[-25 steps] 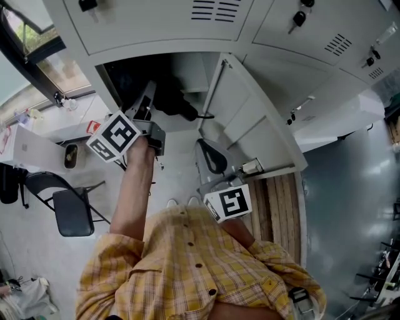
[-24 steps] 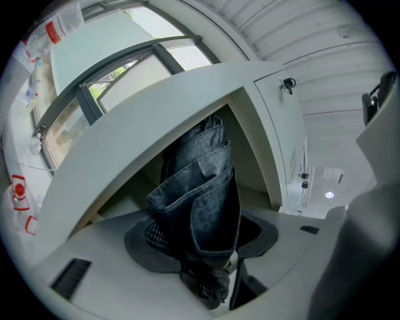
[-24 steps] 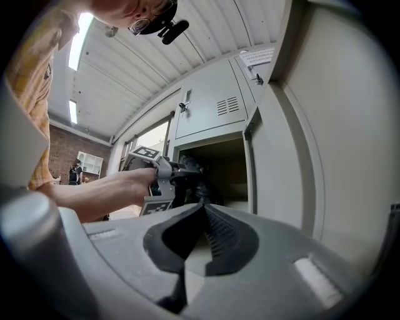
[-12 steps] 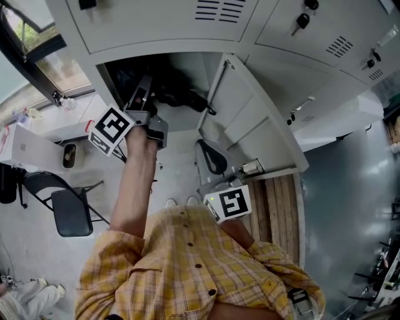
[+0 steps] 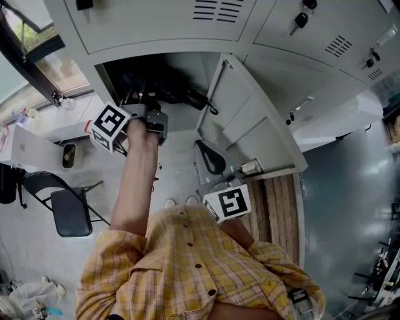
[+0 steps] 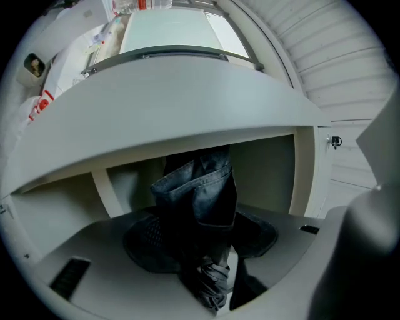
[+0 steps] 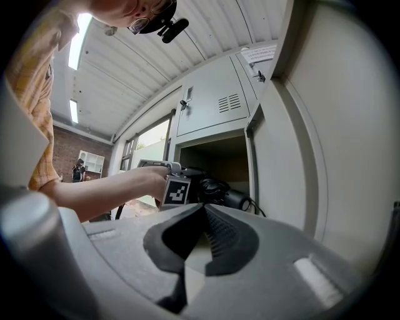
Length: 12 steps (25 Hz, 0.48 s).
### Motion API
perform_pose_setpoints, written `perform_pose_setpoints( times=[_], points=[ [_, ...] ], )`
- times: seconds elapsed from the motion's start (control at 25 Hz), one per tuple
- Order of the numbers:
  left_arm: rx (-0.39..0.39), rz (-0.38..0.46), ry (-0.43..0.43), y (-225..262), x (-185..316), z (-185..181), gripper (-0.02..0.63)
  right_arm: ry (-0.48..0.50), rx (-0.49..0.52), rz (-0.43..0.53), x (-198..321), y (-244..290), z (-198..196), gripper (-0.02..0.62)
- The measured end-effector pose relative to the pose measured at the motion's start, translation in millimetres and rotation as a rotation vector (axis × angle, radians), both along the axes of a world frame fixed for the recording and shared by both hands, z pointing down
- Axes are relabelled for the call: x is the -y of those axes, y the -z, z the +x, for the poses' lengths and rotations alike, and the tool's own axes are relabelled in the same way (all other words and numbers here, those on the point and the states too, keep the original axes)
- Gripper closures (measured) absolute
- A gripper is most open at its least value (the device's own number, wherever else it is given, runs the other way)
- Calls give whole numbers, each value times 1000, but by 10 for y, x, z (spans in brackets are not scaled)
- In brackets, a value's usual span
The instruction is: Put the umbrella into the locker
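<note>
The black folded umbrella (image 5: 181, 94) lies across the mouth of the open locker compartment (image 5: 190, 65), its strap end toward the door. My left gripper (image 5: 140, 94) reaches into that opening and is shut on the umbrella. In the left gripper view the dark fabric (image 6: 197, 187) stands between the pads of the left gripper (image 6: 201, 215). My right gripper (image 5: 211, 156) hangs lower, beside the open locker door (image 5: 250, 119), shut and empty; its pads meet in the right gripper (image 7: 203, 211) view. That view also shows the umbrella (image 7: 220, 190) at the locker mouth.
Closed grey lockers with keys (image 5: 300, 19) surround the open one. A black folding chair (image 5: 69, 209) and a white table (image 5: 31, 150) stand at the left. Wooden planks (image 5: 284, 206) lie under the door.
My left gripper has rolled and pushed a little deeper into the locker opening, carrying the umbrella with it. The right gripper has stayed where it was.
</note>
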State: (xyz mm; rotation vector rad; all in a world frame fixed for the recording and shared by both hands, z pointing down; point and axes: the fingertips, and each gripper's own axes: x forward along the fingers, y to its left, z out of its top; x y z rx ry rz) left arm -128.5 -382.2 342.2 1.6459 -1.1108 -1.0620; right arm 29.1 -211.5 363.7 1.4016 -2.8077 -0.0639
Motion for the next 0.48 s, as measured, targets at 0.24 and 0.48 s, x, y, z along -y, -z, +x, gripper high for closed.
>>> perform_pose_setpoints(
  times=[0.24,0.48],
  points=[
    [-69,-10,23,-51,100,-40,397,3,1,4,9,-2,-3,597],
    [-141,-34,36,-134,218,-50,396,1,2,4,39,-12,4,597]
  ],
)
